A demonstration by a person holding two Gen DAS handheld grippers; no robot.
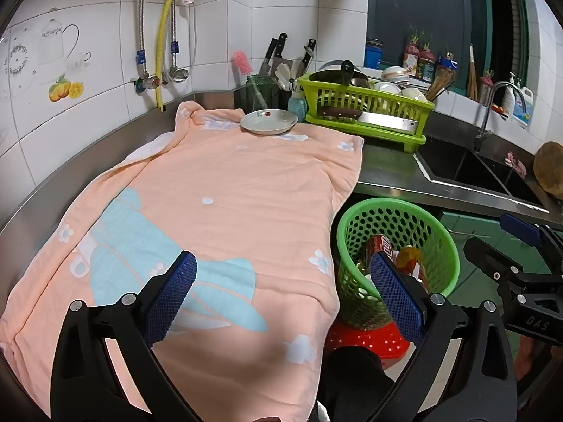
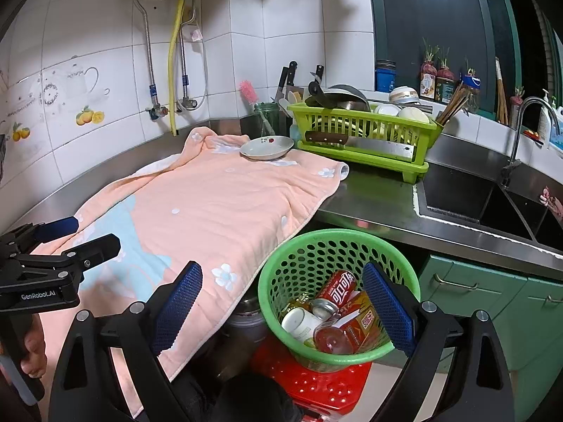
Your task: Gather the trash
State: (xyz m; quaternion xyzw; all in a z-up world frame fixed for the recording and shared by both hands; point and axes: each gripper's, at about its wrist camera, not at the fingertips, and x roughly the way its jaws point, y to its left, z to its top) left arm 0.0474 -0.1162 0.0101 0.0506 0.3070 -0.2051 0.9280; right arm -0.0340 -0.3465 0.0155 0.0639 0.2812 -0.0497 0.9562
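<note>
Green plastic basket sits below the counter edge on a red stool, already loaded with a red cola can, a white bottle and wrappers. Both tongs are spread wide and empty: left gripper over the peach towel, right gripper above the basket rim. No loose trash shows, so scan the towel before withdrawing.
</note>
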